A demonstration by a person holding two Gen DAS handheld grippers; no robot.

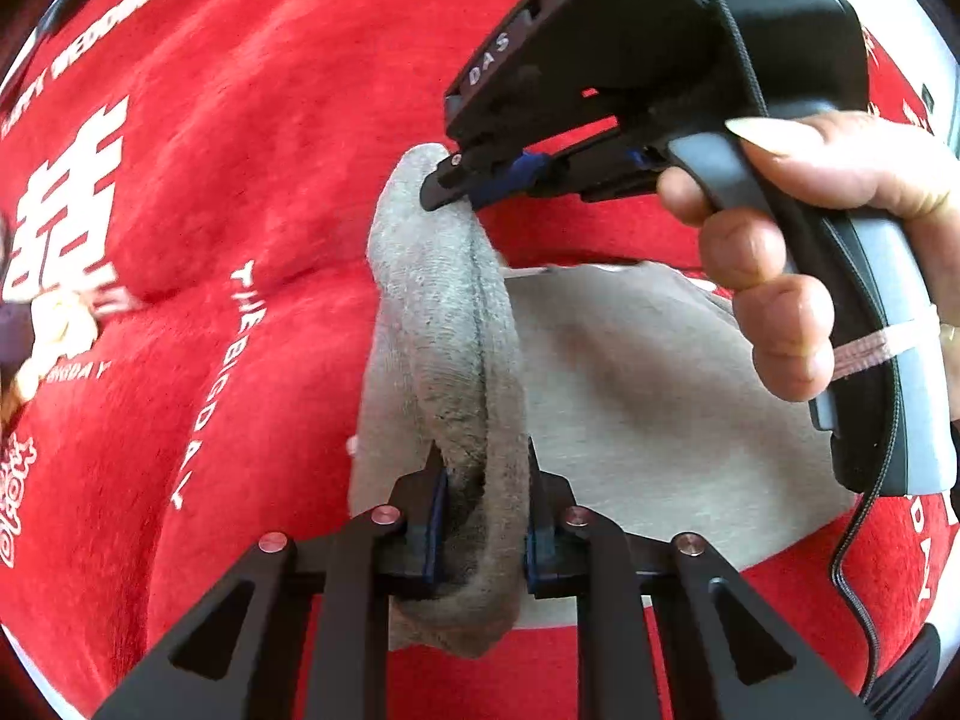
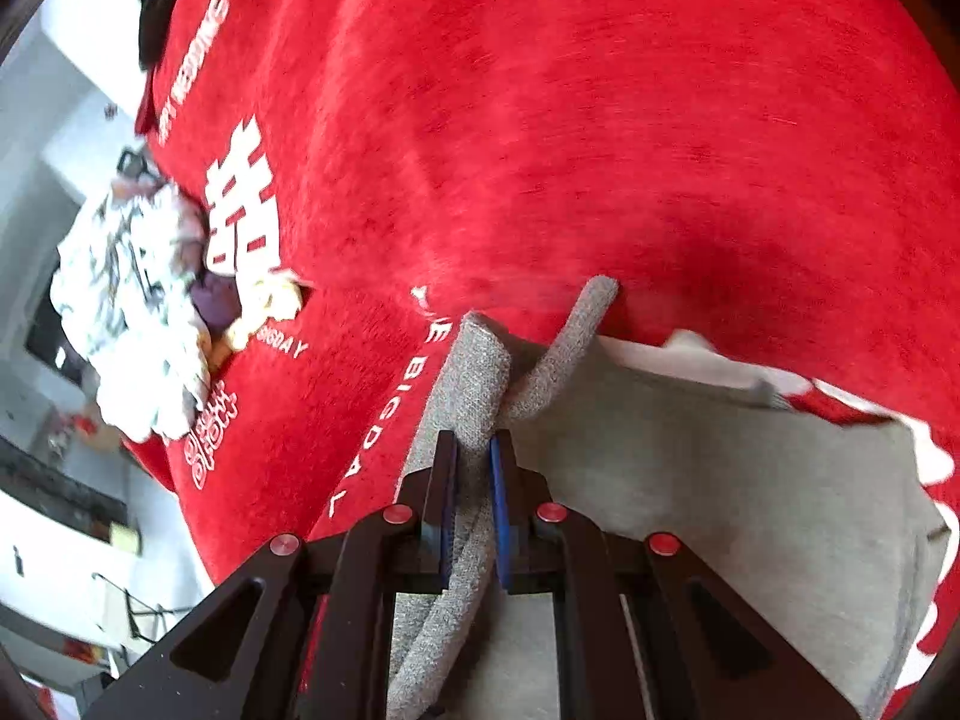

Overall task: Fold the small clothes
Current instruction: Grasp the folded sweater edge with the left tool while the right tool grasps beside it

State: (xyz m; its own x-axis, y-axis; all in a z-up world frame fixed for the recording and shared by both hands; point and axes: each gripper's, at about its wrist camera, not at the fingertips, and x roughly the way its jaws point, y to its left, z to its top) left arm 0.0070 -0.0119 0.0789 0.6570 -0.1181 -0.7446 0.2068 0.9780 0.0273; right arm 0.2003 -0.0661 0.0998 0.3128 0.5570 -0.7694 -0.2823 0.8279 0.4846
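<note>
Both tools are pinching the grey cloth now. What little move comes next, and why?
Probably carry the pinched edge across and lay it on the flat part. Both the left tool and the right tool are shut on one thick edge of the grey cloth, lifted above the red blanket, while the rest lies flat. That would make a fold.

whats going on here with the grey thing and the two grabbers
A person is folding a small grey garment on a red printed cloth. Both handheld grippers are shut on the garment's thick edge: the left gripper near the camera, the right gripper farther along, lifting that edge off the cloth.
</note>
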